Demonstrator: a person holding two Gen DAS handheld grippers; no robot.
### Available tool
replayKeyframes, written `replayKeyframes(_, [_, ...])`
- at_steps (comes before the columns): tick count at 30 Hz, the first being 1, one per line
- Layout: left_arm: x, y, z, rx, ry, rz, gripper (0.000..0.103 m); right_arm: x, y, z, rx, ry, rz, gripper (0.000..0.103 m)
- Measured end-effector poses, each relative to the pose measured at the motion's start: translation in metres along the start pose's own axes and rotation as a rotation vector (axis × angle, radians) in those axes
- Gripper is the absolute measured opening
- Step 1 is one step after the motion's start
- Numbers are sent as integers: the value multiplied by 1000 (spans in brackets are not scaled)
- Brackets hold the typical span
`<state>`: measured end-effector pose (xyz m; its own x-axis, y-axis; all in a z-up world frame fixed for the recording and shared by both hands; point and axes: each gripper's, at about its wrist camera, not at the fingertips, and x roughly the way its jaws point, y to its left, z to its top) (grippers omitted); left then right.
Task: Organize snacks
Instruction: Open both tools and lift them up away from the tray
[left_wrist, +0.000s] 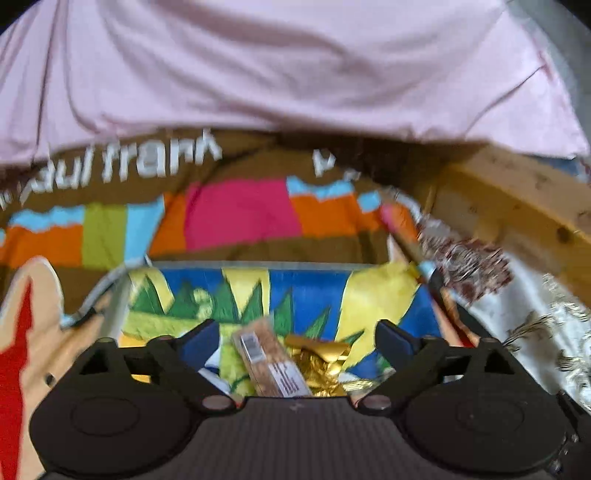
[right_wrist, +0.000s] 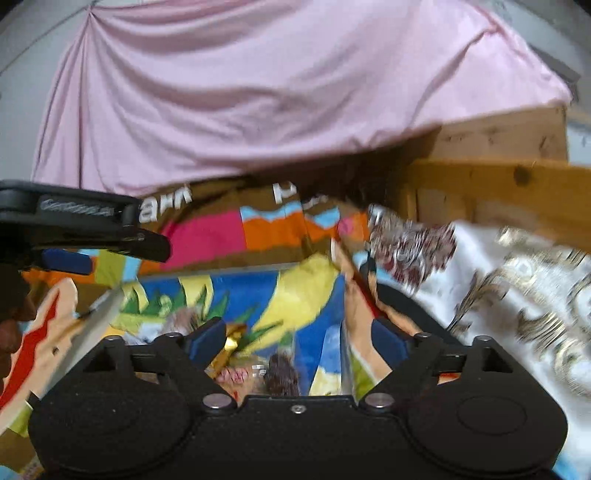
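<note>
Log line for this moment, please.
left gripper: open, empty | right gripper: open, empty | snack bar, gold wrapper: in box

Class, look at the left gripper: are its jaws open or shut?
Open. The black left gripper shows blue pads far apart, touching nothing; a tan snack bar lies below.

pink sheet (left_wrist: 258, 66) over wooden frame (left_wrist: 517, 206)

Bright, even light; heavy motion blur throughout, fisheye bending at edges
</note>
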<state>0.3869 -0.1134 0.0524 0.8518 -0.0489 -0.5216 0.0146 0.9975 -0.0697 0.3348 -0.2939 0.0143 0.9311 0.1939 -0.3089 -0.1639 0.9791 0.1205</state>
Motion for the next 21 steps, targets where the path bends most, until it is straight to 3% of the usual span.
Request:
replayKeyframes(3, [-34, 0, 1, 30, -77, -12, 102, -26, 7, 13, -49, -55, 0, 96])
replayKeyframes(6, [-62, 1, 1, 69, -107, -17, 102, -52, 15, 22, -93, -109, 5, 102])
replayKeyframes(12, [-122, 10, -6, 72, -185, 1, 103, -105, 27, 31, -122, -183, 11, 102])
replayKeyframes(17, [-171, 20, -22, 70, -239, 9, 103, -146, 38, 27, -141, -204, -61, 102])
replayKeyframes(21, [-202, 25, -39, 84, -254, 18, 103, -177, 49, 17, -158, -219, -50, 102])
